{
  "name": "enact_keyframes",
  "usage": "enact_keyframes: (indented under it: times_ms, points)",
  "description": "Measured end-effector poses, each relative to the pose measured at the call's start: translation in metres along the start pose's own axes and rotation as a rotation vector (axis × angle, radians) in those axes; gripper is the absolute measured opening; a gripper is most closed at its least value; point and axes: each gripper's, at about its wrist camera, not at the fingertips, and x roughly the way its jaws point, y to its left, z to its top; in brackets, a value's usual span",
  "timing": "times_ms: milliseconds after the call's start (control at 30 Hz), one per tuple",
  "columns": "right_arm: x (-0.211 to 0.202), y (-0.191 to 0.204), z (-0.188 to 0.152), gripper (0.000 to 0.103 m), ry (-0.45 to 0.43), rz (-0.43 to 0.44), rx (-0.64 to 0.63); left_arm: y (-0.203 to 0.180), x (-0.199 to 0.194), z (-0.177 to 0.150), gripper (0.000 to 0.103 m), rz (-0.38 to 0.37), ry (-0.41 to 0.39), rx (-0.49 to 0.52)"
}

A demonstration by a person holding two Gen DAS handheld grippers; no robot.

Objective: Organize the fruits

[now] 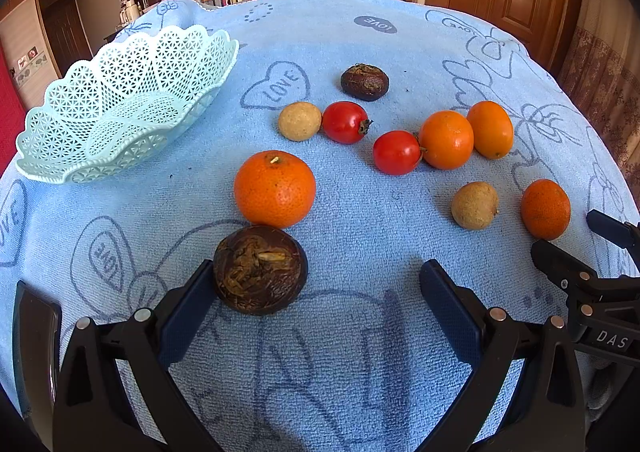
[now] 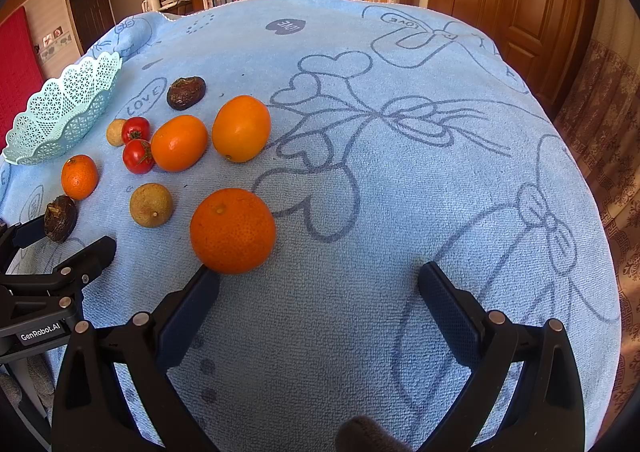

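Empty lace basket (image 1: 120,108) waiting at ten o'clock on the blue towel (image 1: 360,212), nothing in it yet. Left gripper (image 1: 316,284) spread wide, gripping nothing, dark brown fruit (image 1: 260,270) against the inside of its left jaw. Best to shift left, centre the fruit, then close gently. Big orange (image 1: 275,188) just behind at twelve o'clock, so no pushing forward. Right gripper (image 2: 318,284) released too, another orange (image 2: 233,230) off its left jaw at eleven o'clock.
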Motion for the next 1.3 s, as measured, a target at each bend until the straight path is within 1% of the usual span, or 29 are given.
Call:
enact_keyframes:
  times_ms: [833, 867, 933, 1100, 1300]
  points:
    - [0.0001, -0.0006, -0.0001, 0.098, 0.004, 0.009, 0.005, 0.0008, 0.0005, 0.0009, 0.101, -0.001, 0.007, -0.005]
    - [0.0005, -0.0029, -0.006, 0.098, 0.005, 0.01, 0.006, 0.0009, -0.0007, 0.0016, 0.101, -0.001, 0.007, -0.005]
    - [-0.0004, -0.003, -0.0056, 0.098, 0.004, 0.008, 0.005, 0.0014, -0.0008, 0.0016, 0.101, -0.002, 0.007, -0.006]
    - [-0.0007, -0.001, -0.0018, 0.098, 0.007, 0.006, 0.002, 0.0007, -0.0006, 0.0011, 0.101, -0.007, 0.02, 0.013]
    - [-0.0019, -0.0002, -0.0032, 0.098, 0.002, 0.007, -0.008, 0.0001, -0.0014, -0.0005, 0.101, -0.001, 0.011, 0.015]
